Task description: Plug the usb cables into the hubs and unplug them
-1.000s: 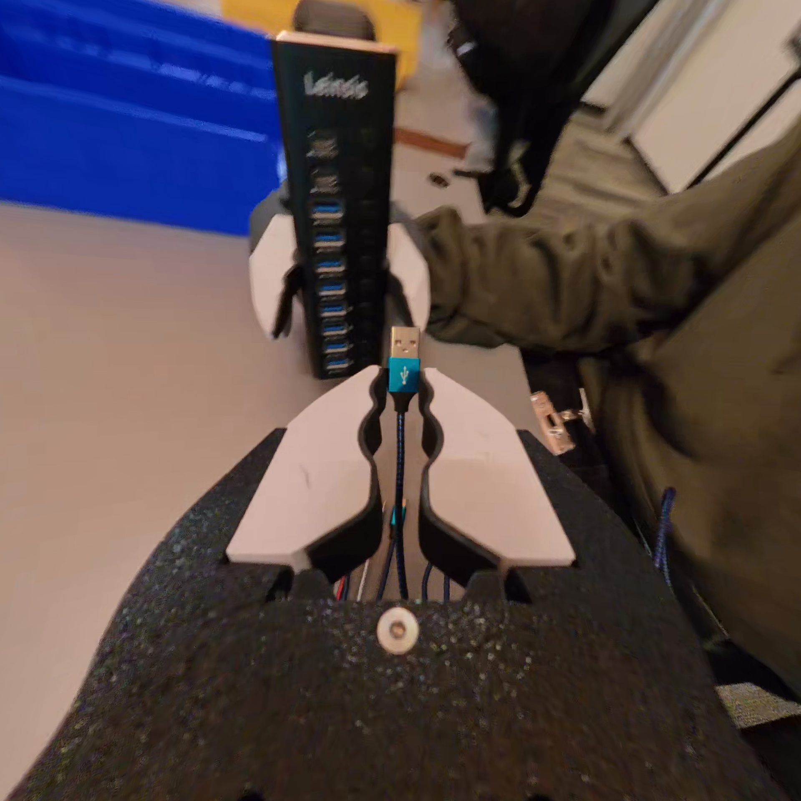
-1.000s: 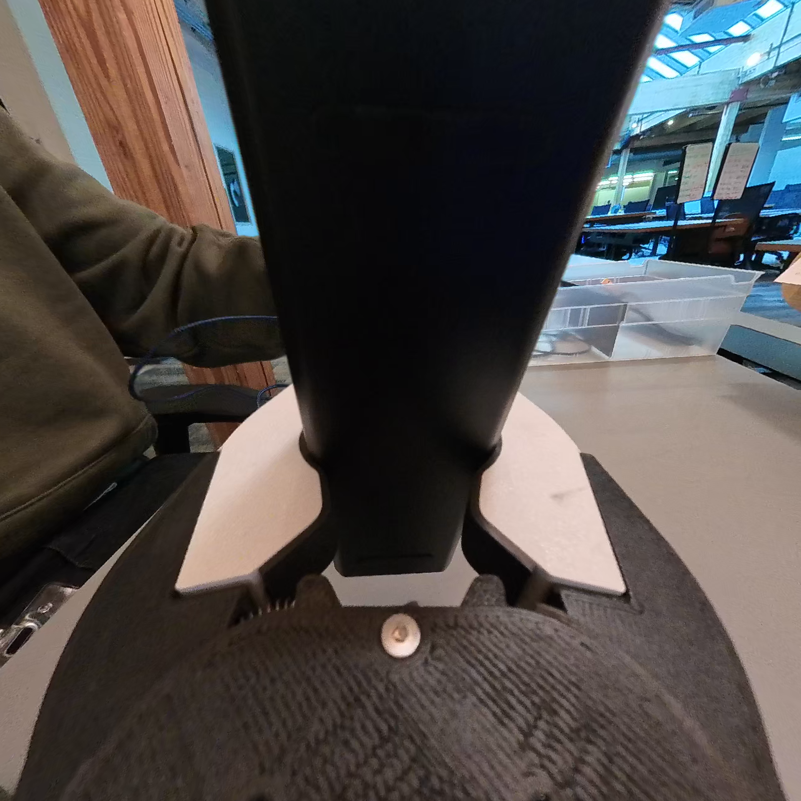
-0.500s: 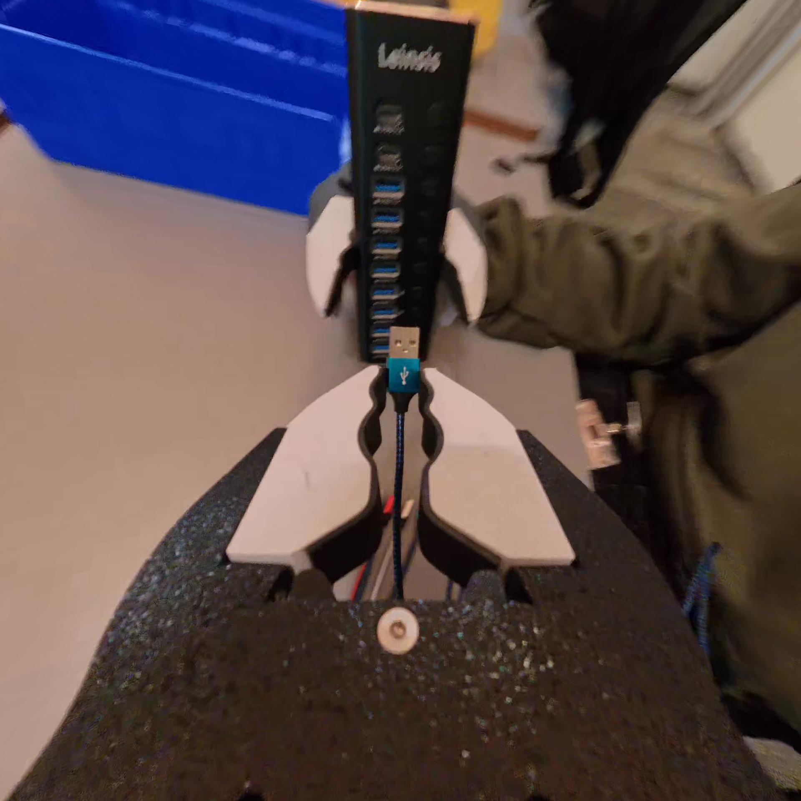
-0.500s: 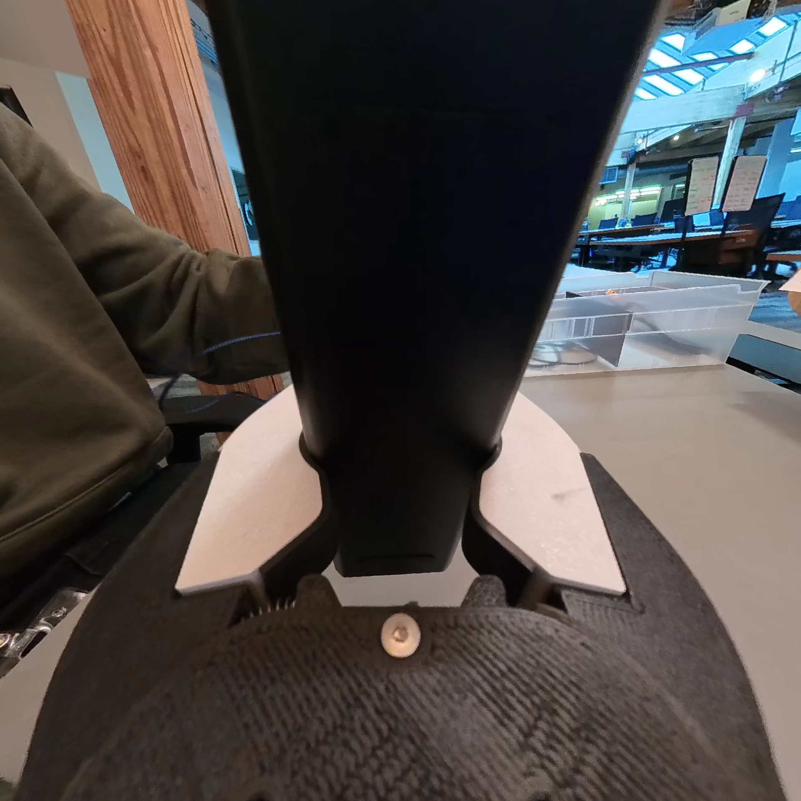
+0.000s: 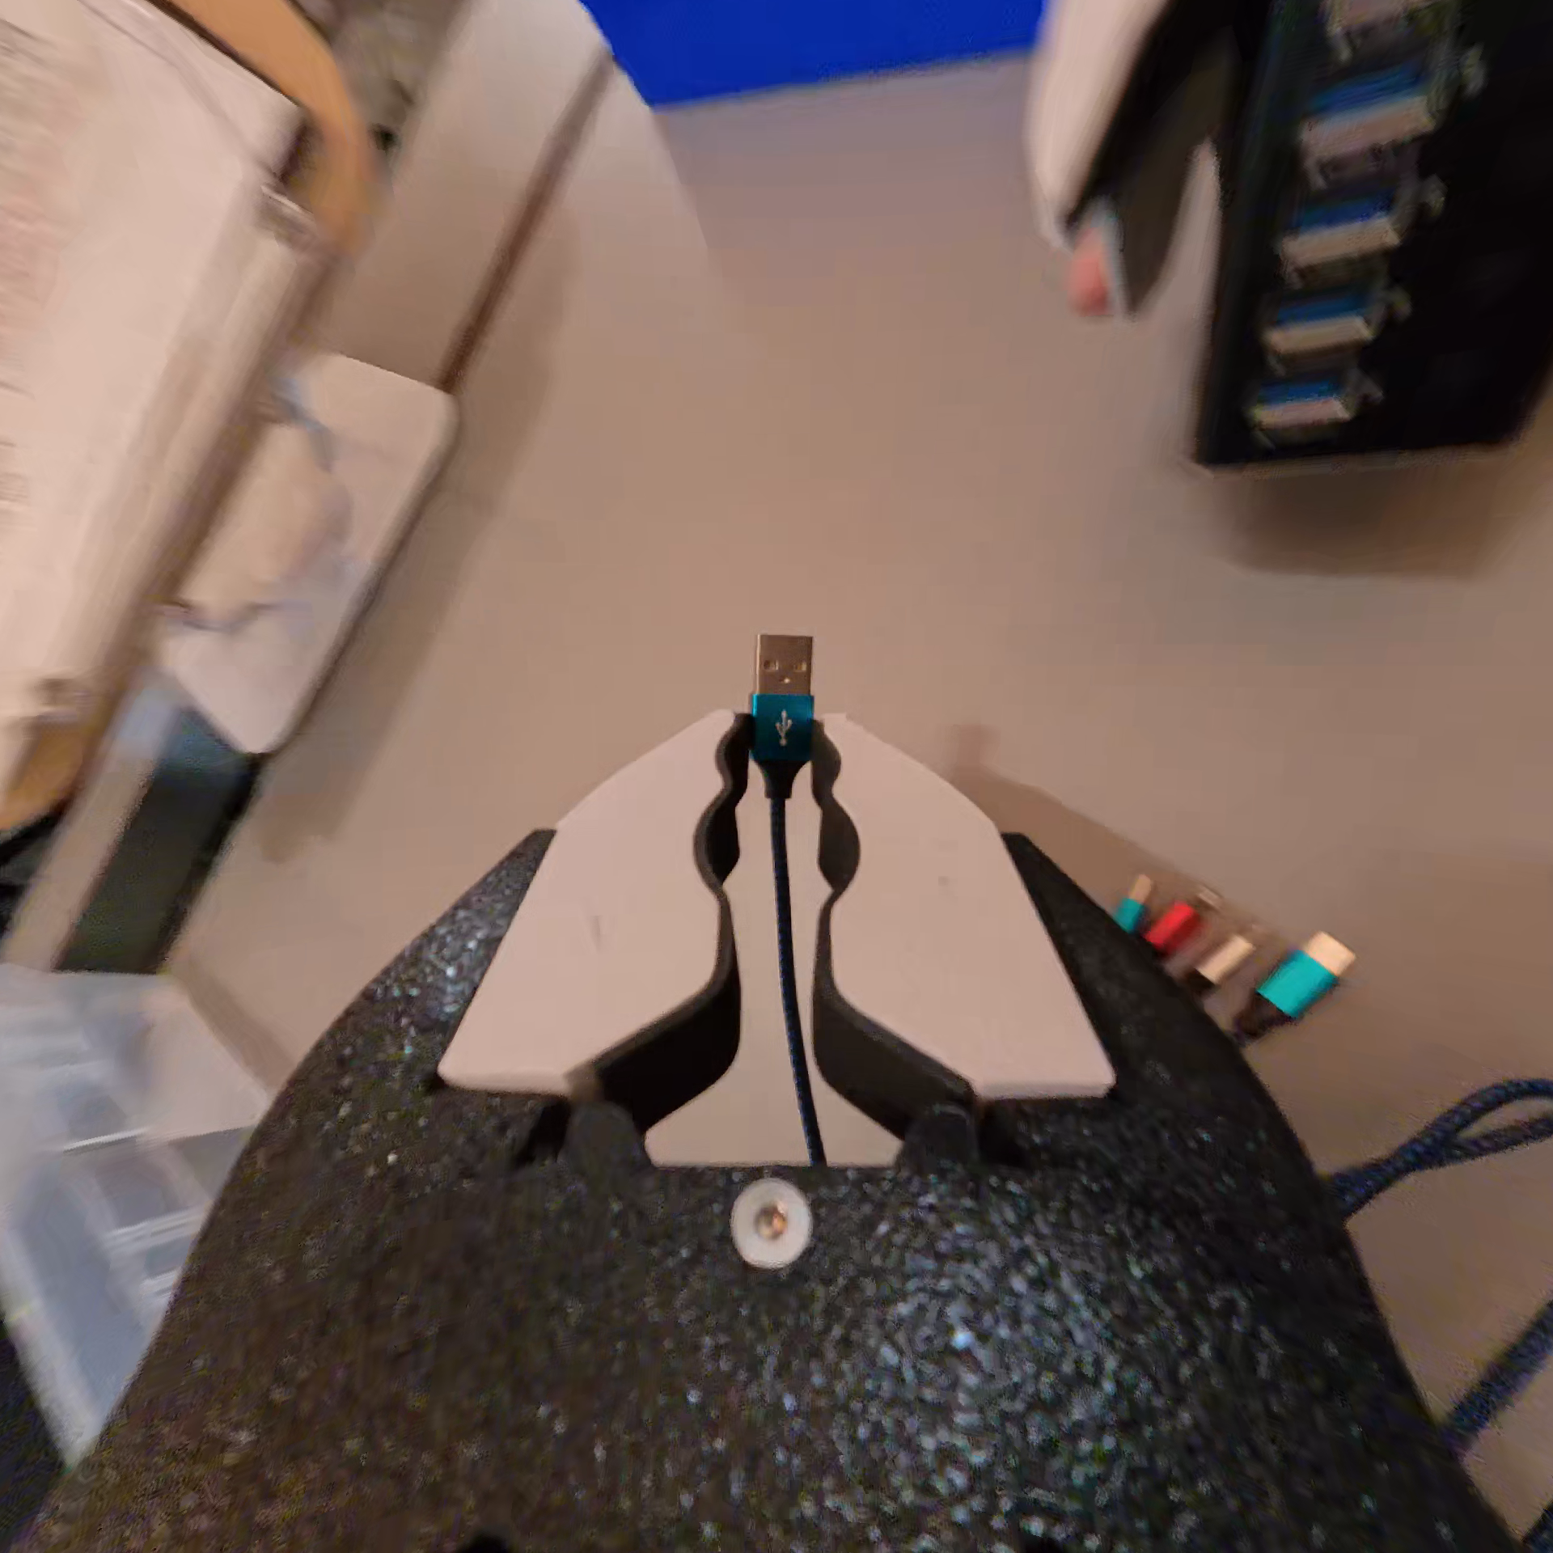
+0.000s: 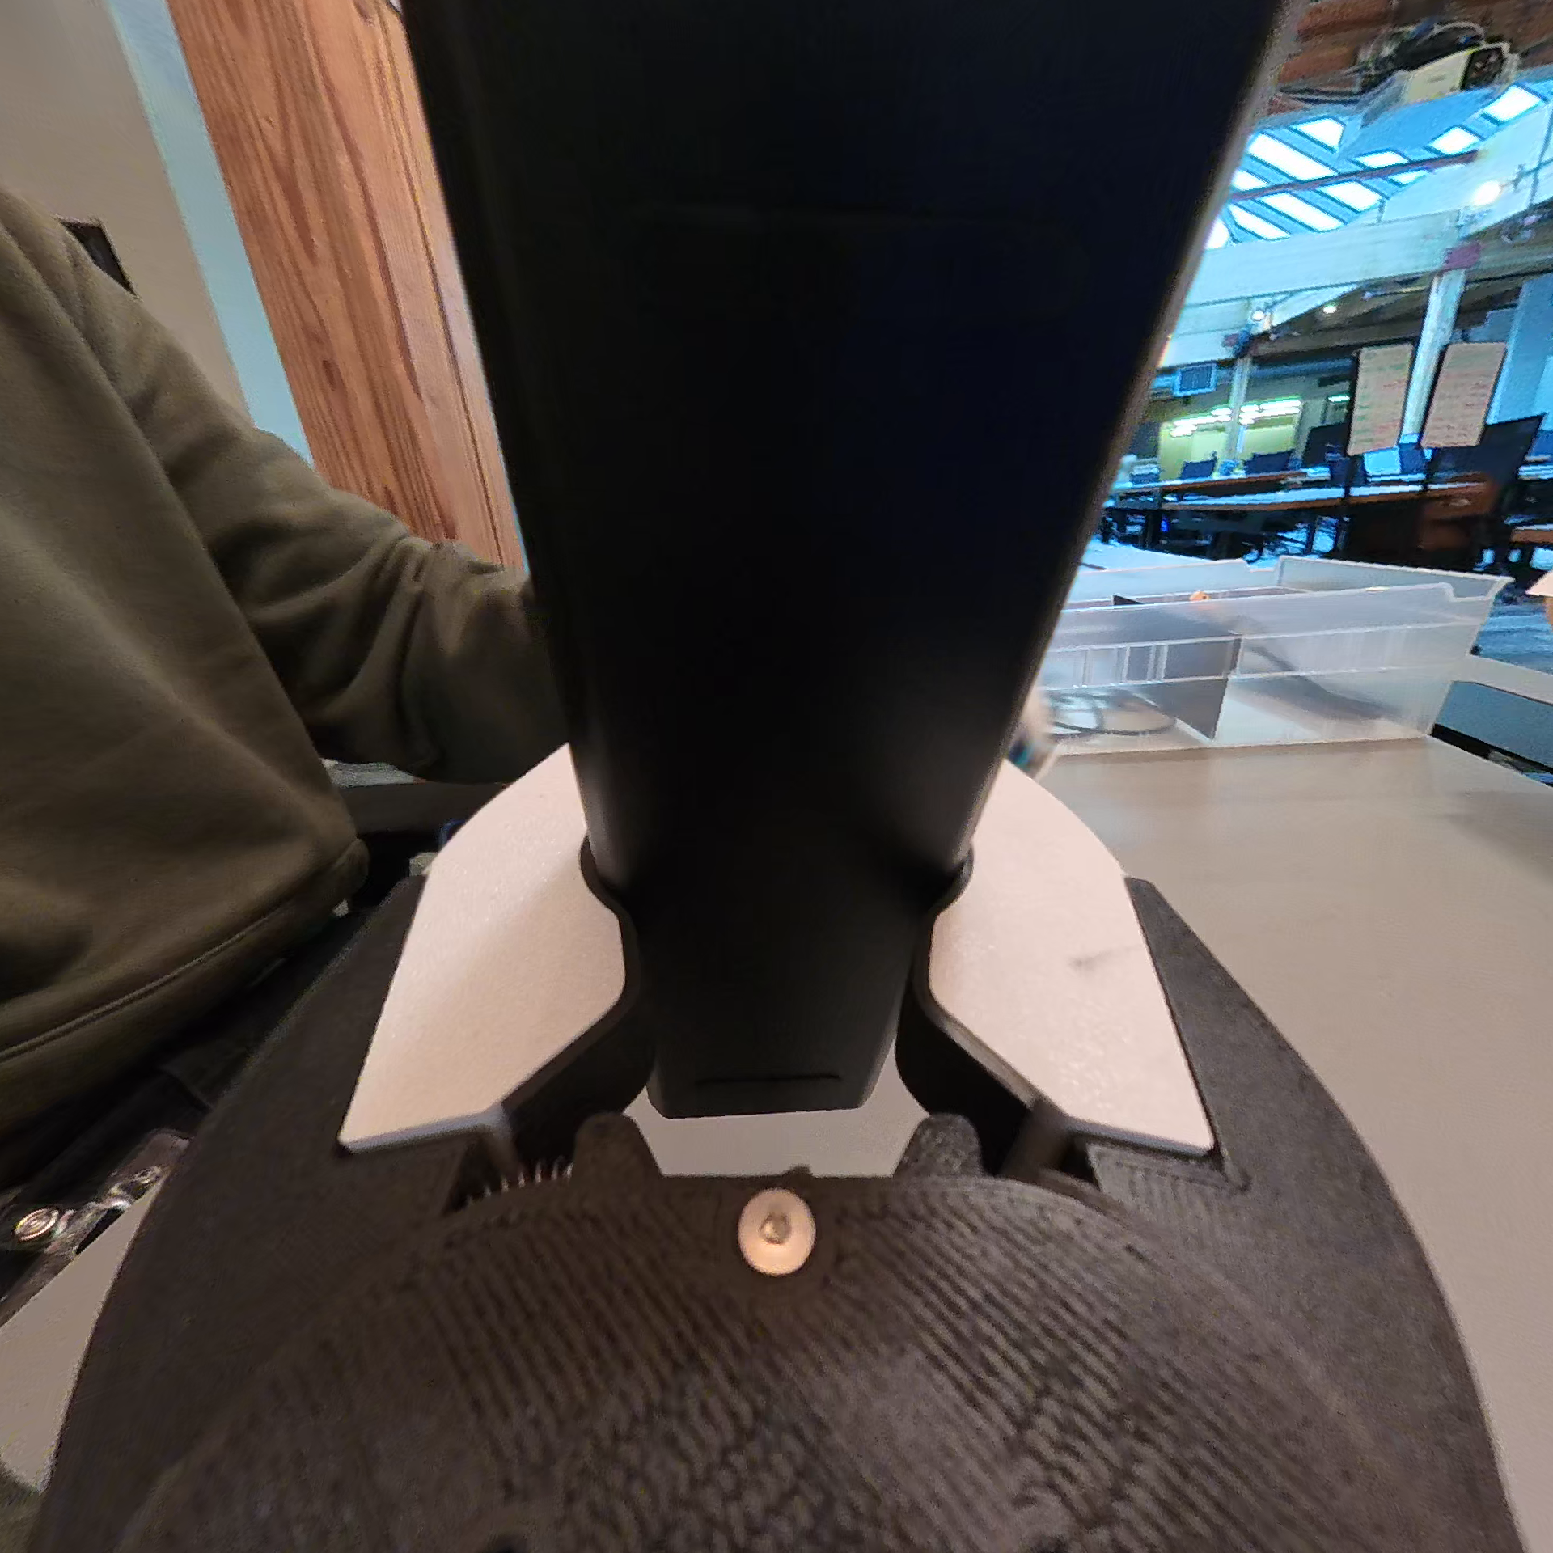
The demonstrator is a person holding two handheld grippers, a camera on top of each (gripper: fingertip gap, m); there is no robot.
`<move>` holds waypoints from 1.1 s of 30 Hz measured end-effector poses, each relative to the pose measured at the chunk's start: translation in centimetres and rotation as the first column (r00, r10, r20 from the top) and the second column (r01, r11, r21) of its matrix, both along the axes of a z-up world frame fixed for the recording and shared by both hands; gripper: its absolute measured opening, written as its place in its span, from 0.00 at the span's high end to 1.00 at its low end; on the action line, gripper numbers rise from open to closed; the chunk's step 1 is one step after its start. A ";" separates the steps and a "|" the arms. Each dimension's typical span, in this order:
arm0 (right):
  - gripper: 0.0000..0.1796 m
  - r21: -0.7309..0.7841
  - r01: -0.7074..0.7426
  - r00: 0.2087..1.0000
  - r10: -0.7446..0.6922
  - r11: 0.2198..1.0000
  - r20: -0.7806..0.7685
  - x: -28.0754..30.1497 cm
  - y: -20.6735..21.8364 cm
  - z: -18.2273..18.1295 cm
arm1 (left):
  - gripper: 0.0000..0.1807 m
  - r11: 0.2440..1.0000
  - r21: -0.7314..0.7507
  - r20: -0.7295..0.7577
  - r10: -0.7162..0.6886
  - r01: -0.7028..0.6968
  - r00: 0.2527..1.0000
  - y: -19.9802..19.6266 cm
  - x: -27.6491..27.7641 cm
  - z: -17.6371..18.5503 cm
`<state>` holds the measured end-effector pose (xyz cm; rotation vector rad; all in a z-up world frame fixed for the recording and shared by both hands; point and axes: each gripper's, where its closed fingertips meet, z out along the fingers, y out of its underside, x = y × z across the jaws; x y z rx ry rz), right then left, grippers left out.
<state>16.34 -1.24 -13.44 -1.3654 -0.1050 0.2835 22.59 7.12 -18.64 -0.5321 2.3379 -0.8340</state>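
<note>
At frame centre the left tool (image 5: 783,721) pinches the teal plug (image 5: 783,729) by its rigid shell, metal tip free; its braided cable looks limp. The right tool (image 6: 777,882) clamps the hub (image 5: 1378,227), upper right: light, stiff, probably smooth-sided.

USB trident symbol on teal plug (image 5: 782,728).

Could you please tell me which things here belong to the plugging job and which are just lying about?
Job: teal USB plug in the left claw; black hub in the right claw; spare plugs.
Lying about: clear bin; blue bin.
</note>
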 end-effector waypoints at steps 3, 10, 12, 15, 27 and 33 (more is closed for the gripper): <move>0.59 0.012 0.001 1.000 0.000 1.000 -0.018 0.2 -0.1 0.1 | 0.93 0.996 -0.064 0.167 0.075 -0.065 0.983 1.7 2.8 6.9; 0.59 0.028 0.034 0.999 -0.033 0.999 -0.041 0.8 -0.3 0.3 | 0.93 0.932 -0.335 0.539 0.308 -0.135 0.784 6.8 7.1 28.7; 0.59 0.031 0.055 0.998 -0.053 0.998 -0.044 1.2 -0.5 0.3 | 0.93 0.921 -0.364 0.627 0.352 -0.139 0.695 8.4 7.2 34.2; 0.59 0.030 0.086 0.996 -0.085 0.996 -0.034 1.6 -0.7 0.3 | 0.93 0.902 -0.406 0.705 0.411 -0.146 0.578 10.8 6.1 40.7; 0.59 0.000 0.119 0.993 -0.119 0.993 0.005 1.6 -0.4 0.0 | 0.93 0.978 -0.199 0.304 -0.001 0.065 0.953 4.4 -0.3 16.4; 0.59 -0.007 0.119 0.993 -0.119 0.993 0.016 1.5 -0.3 -0.1 | 0.93 0.934 -0.322 -0.312 -0.257 0.152 0.915 -0.7 -5.2 2.9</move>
